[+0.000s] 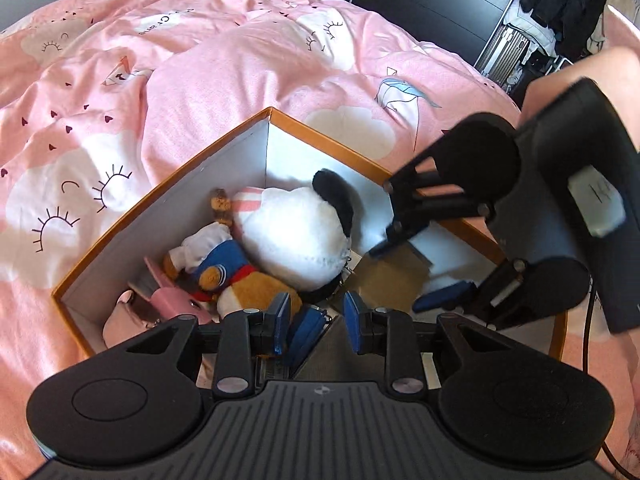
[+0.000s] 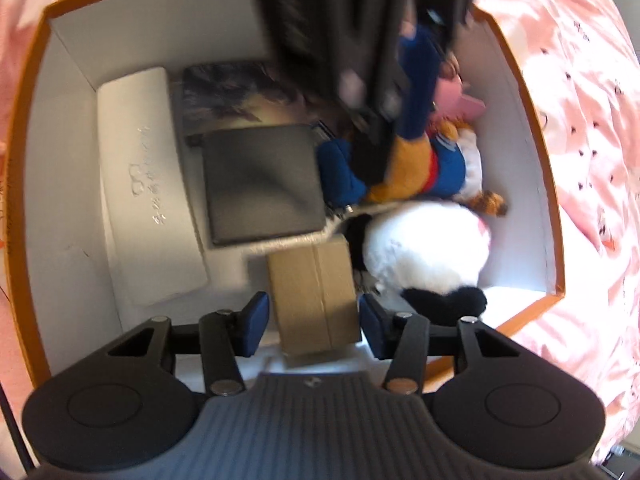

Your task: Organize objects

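Cardboard box (image 2: 314,292) lies at the near end of the orange bin (image 2: 60,200), between my right gripper's (image 2: 312,316) open fingers, not pinched. My left gripper (image 1: 318,320) is closed beside the bear plush (image 1: 248,288); rising, it could snag the toy and drag it out

Two plush toys (image 2: 424,256), one cardboard box (image 2: 316,296)

Black tool (image 1: 316,326), blue pads (image 1: 282,320), silver screws, ribbed housing

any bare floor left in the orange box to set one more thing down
Little. In the orange box, one bare white strip lies between its wall and the white case. The side with the white plush and bear is crowded.
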Available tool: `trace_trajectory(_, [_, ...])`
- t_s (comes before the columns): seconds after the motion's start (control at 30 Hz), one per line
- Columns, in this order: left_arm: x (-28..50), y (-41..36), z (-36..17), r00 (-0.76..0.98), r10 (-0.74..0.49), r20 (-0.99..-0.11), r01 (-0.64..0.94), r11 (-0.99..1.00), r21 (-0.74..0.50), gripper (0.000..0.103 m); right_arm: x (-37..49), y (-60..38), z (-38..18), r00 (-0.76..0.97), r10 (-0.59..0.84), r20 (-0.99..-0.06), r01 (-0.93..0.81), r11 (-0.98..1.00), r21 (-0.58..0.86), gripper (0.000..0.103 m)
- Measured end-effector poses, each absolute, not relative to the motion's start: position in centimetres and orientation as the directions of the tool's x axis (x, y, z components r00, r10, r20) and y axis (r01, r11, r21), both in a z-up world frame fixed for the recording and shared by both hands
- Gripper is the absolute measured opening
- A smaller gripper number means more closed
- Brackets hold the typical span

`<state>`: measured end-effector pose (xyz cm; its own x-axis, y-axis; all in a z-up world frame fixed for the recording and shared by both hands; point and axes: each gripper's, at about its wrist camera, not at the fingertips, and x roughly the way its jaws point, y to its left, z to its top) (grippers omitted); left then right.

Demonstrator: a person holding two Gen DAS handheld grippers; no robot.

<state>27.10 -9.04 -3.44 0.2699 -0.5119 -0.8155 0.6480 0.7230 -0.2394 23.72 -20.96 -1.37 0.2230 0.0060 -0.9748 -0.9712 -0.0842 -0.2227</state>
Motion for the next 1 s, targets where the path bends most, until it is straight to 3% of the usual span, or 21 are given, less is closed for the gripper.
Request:
trace_trajectory(0.43, [26.6, -7.3, -2.8, 0.311, -0.504, -0.806, 0.619, 0.751, -0.231, 0.034, 22.4, -19.9, -1.8, 0.291, -0.039, -0.956, -0.951, -0.125, -0.284, 0.057])
trace_trajectory(0.5, [26.4, -7.2, -2.7, 0.315, -0.501, -0.806, 0.617, 0.754, -0.228, 0.034, 22.5, -19.5, -2.2, 0.274, -0.049, -0.96, -0.956, -0.123, -0.267, 0.05])
trace_trajectory(1.0, [25.9, -6.9, -3.1, 0.315, -0.479, -0.819, 0.621, 0.757, -0.205, 0.034, 22.3, -17.7, -1.2, 0.15, -0.05, -0.987, -0.972, -0.19, -0.138, 0.05])
